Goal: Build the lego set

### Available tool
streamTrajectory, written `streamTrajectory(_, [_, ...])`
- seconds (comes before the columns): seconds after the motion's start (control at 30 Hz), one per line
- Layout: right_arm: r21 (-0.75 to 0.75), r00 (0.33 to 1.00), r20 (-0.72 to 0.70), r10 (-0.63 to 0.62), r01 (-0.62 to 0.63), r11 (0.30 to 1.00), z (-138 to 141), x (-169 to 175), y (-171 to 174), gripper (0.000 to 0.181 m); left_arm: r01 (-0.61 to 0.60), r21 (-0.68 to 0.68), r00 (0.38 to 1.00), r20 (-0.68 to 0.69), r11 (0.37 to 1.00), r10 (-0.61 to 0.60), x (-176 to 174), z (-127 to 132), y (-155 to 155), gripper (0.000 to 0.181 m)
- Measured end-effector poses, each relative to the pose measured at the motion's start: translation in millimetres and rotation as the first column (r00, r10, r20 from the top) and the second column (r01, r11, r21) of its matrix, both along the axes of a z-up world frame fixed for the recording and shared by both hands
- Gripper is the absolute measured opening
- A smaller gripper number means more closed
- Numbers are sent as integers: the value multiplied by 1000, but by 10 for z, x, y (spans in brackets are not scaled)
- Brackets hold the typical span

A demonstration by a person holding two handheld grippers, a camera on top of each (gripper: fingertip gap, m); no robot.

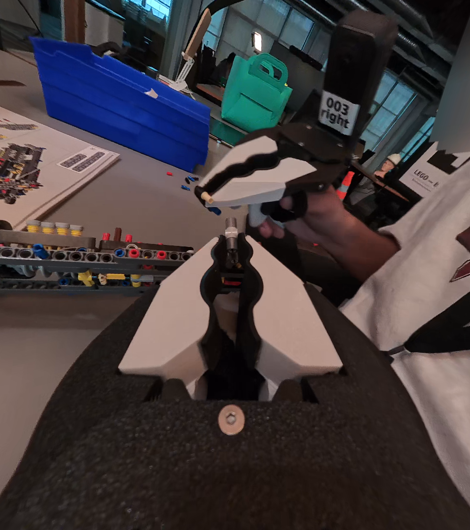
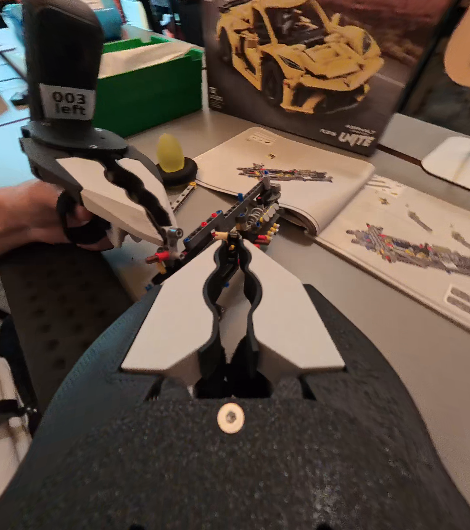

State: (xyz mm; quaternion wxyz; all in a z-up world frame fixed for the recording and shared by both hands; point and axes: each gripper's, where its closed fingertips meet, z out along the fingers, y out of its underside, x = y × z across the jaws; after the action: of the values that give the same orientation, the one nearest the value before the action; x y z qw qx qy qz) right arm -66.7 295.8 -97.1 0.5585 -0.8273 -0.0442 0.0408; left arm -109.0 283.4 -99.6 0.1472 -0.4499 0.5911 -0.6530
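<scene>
The long grey Lego chassis (image 1: 84,258) with red, blue and yellow pins lies on the table; it also shows in the right wrist view (image 2: 228,215). My left gripper (image 1: 231,239) is shut on a grey connector piece (image 1: 231,229) at the chassis's near end. In the right wrist view, the left gripper (image 2: 168,235) holds that connector (image 2: 173,236) from the left. My right gripper (image 2: 231,241) is shut on a small tan pin (image 2: 223,235), which sticks out to the left by the chassis. In the left wrist view, the right gripper (image 1: 203,198) hovers just above the connector with the tan pin (image 1: 207,198).
The open instruction booklet (image 2: 285,177) lies behind the chassis, also in the left wrist view (image 1: 27,166). A blue bin (image 1: 119,114), green bag (image 1: 256,91), green box (image 2: 147,86), set box (image 2: 299,71) and yellow egg on a tyre (image 2: 170,156) stand around. Loose pins (image 1: 188,180) lie nearby.
</scene>
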Motion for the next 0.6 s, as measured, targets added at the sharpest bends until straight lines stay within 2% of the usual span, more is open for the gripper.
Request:
streamTrajectory(0.17, [-1, 984, 77, -161, 161, 987, -62, -112, -78, 6, -19, 26, 999, 31, 999, 19, -18, 23, 1, 5])
streamTrajectory(0.27, [-27, 973, 70, -219, 221, 975, -94, -160, -91, 6, -30, 44, 999, 33, 999, 29, -14, 12, 2, 5])
streamTrajectory(0.37, [-54, 971, 47, -236, 238, 970, -102, -230, -109, 6, -31, 66, 999, 29, 997, 29, -12, -11, -13, 5])
streamTrajectory(0.53, [-83, 959, 159, -236, 251, 964, -31, -219, -141, 6, -43, 115, 998, 38, 992, 39, 0, -33, -28, 6])
streamTrajectory(0.6, [-143, 961, 169, -221, 245, 959, -68, -235, -152, 6, -61, 161, 997, 59, 985, 52, 5, -38, -36, 5])
